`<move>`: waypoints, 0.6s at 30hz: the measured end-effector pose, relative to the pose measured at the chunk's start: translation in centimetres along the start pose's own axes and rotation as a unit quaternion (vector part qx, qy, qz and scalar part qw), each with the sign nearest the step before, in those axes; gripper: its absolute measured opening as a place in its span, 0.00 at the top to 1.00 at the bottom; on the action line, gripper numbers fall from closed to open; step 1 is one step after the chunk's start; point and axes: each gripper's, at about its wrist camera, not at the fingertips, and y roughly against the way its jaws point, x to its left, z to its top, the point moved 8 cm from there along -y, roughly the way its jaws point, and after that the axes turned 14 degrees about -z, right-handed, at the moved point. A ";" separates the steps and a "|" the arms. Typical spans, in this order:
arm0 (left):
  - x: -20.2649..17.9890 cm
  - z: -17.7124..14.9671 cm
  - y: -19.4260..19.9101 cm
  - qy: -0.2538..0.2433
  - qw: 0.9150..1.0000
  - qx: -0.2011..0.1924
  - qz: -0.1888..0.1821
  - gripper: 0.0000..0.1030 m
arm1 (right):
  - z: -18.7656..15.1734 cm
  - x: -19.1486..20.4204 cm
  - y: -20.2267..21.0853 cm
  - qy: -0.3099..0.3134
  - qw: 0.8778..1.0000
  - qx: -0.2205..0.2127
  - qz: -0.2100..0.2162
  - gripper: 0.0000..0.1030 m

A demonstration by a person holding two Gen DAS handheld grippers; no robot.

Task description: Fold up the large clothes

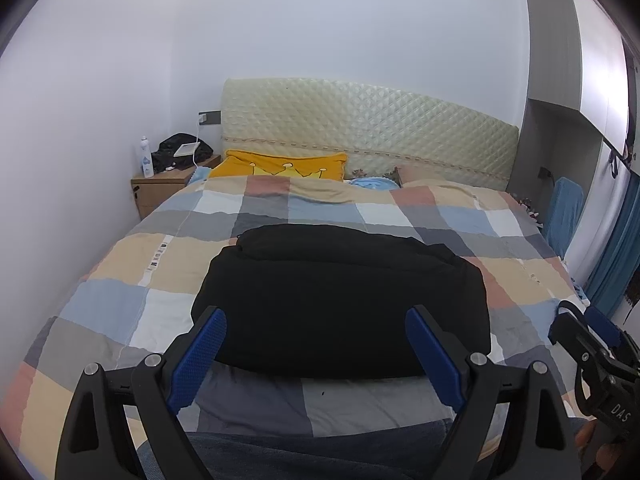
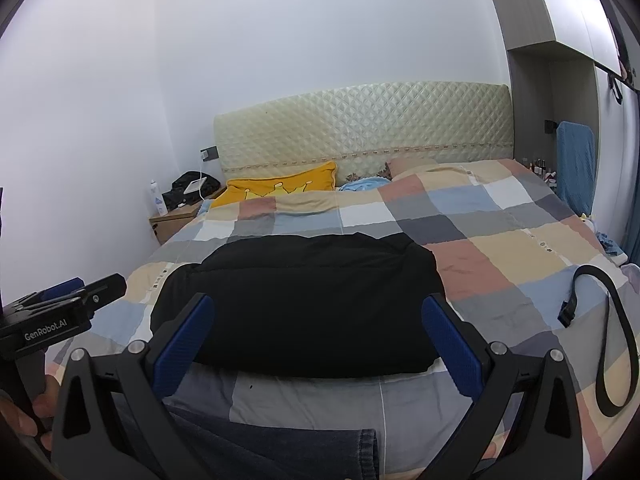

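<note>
Nearest to me, below both sets of tongs, lay blue denim (image 2: 280, 452), cut off by the bottom edge so I could not tell what it belonged to. My left tongs (image 1: 316, 352) stood spread wide, their blue pads (image 1: 200, 356) apart with nothing between them. My right tongs (image 2: 318, 348) were spread just as wide and also held nothing. In the left wrist view my right tongs showed only partly at the right edge, and in the right wrist view my left tongs poked in at the left edge, with my fingers (image 2: 24, 412) half out of frame beneath them.

Just ahead of both sets of tongs sat the black garment (image 1: 340, 304), folded into a thick rectangle on the checked quilt (image 1: 120, 264), not touched by either tool. It was so dark that I could not make out its seams or what kind of clothing it was. To the right of my right tongs a black strap (image 2: 612, 340) with a buckle curled on the quilt, its lower loop running toward the frame edge.

Farther ahead, the quilt's far hem covered the lower part of a yellow pillow (image 1: 280, 164). Beyond stood the quilted headboard (image 1: 360, 132). Far left of my tongs, a wooden nightstand (image 1: 160, 190) carried a white bottle (image 1: 146, 158) and a dark heap I could not identify. Far right, something blue (image 2: 576, 164) hung by the wall.
</note>
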 end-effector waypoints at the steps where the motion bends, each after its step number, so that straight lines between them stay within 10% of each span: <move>1: 0.0 0.0 0.0 0.001 1.000 0.000 -0.001 0.11 | 0.1 0.0 0.0 0.000 1.000 0.000 -0.001 0.00; 18: 0.0 -0.1 0.1 -0.002 1.000 0.001 -0.001 0.11 | -0.3 0.3 0.1 0.005 1.000 -0.001 -0.006 0.00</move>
